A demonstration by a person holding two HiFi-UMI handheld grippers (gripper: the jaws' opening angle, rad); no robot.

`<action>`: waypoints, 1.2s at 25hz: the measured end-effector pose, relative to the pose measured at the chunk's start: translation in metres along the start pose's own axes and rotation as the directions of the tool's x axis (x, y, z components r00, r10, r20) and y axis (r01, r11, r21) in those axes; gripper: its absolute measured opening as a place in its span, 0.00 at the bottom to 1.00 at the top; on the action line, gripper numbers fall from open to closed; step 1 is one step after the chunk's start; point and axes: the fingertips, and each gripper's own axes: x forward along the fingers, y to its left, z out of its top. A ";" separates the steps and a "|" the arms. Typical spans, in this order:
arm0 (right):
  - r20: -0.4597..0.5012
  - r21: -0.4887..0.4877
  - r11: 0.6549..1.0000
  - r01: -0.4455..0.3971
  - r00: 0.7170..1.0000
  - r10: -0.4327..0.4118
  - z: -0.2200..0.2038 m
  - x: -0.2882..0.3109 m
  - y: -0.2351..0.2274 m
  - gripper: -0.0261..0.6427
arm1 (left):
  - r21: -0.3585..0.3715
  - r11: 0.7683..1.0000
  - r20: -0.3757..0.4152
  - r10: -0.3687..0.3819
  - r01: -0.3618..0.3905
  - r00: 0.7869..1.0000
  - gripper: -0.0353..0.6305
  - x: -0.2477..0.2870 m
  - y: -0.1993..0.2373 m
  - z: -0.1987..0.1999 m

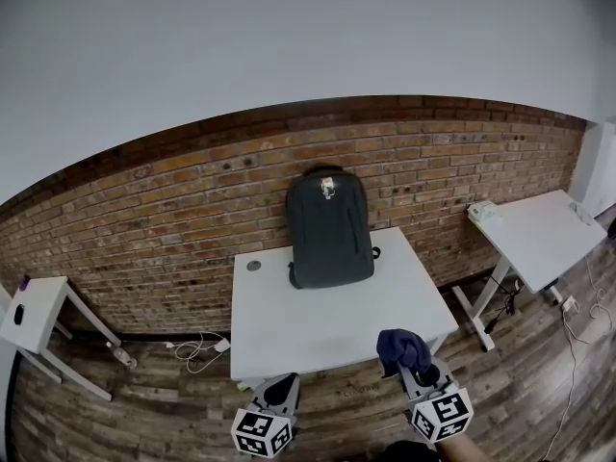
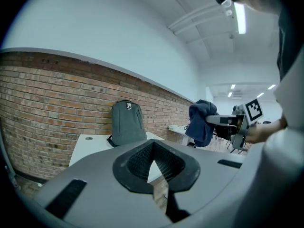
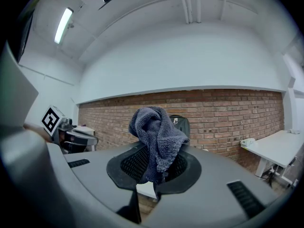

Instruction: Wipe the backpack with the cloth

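Observation:
A dark grey backpack (image 1: 329, 227) stands upright at the back of a white table (image 1: 337, 320), leaning on the brick wall. It also shows in the left gripper view (image 2: 128, 123) and, half hidden by the cloth, as the backpack (image 3: 183, 124) in the right gripper view. My right gripper (image 1: 416, 369) hovers off the table's front right corner, shut on a bunched dark blue cloth (image 1: 402, 347) (image 3: 154, 137) (image 2: 202, 121). My left gripper (image 1: 280, 391) hangs below the table's front edge, shut with nothing in it (image 2: 153, 167). Both grippers are well short of the backpack.
A second white table (image 1: 539, 234) stands at the right with a small object on its far corner. A small white table (image 1: 34, 311) stands at the left. Cables and a plug strip (image 1: 197, 349) lie on the wooden floor by the wall.

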 end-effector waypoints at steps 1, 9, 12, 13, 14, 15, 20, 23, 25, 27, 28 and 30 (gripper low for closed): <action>0.003 0.000 1.000 0.001 1.000 -0.001 0.001 0.003 0.000 0.12 | -0.003 1.000 -0.003 0.002 -0.002 1.000 0.03 0.001 0.004 0.000; 0.010 0.001 1.000 -0.005 1.000 0.005 0.001 0.030 -0.007 0.12 | -0.035 0.999 -0.015 0.023 -0.023 1.000 0.03 0.011 0.025 -0.007; 0.015 0.004 1.000 -0.012 1.000 0.012 0.001 0.041 -0.012 0.12 | -0.028 0.999 -0.027 0.036 -0.037 0.999 0.03 0.019 0.034 -0.009; 0.014 0.005 1.000 -0.013 1.000 0.012 0.001 0.045 -0.015 0.12 | -0.027 0.999 -0.031 0.039 -0.040 0.999 0.03 0.022 0.036 -0.009; 0.016 0.006 1.000 -0.013 1.000 0.013 0.001 0.049 -0.018 0.12 | -0.026 0.999 -0.034 0.041 -0.042 0.999 0.03 0.026 0.039 -0.009; 0.019 0.007 1.000 -0.014 1.000 0.014 0.001 0.055 -0.022 0.12 | -0.023 0.999 -0.036 0.044 -0.045 0.998 0.03 0.031 0.042 -0.007; 0.032 0.006 0.999 -0.032 0.999 0.032 0.001 0.088 -0.046 0.12 | -0.012 0.998 -0.035 0.066 -0.067 0.997 0.03 0.064 0.055 0.003; 0.044 0.011 0.999 -0.041 0.998 0.040 0.002 0.110 -0.063 0.12 | 0.001 0.997 -0.040 0.071 -0.071 0.997 0.03 0.087 0.060 0.008; 0.052 0.011 0.999 -0.049 0.997 0.049 0.003 0.126 -0.073 0.12 | 0.008 0.997 -0.038 0.077 -0.076 0.996 0.03 0.102 0.065 0.013; 0.054 0.017 0.998 -0.062 0.997 0.061 0.003 0.142 -0.083 0.12 | 0.016 0.996 -0.040 0.084 -0.083 0.996 0.03 0.116 0.069 0.018; 0.054 0.020 0.997 -0.069 0.996 0.068 0.003 0.149 -0.087 0.12 | 0.019 0.996 -0.042 0.088 -0.088 0.995 0.03 0.123 0.072 0.021; 0.053 0.024 0.996 -0.084 0.995 0.083 0.003 0.166 -0.096 0.12 | 0.019 0.995 -0.045 0.101 -0.100 0.994 0.03 0.137 0.078 0.026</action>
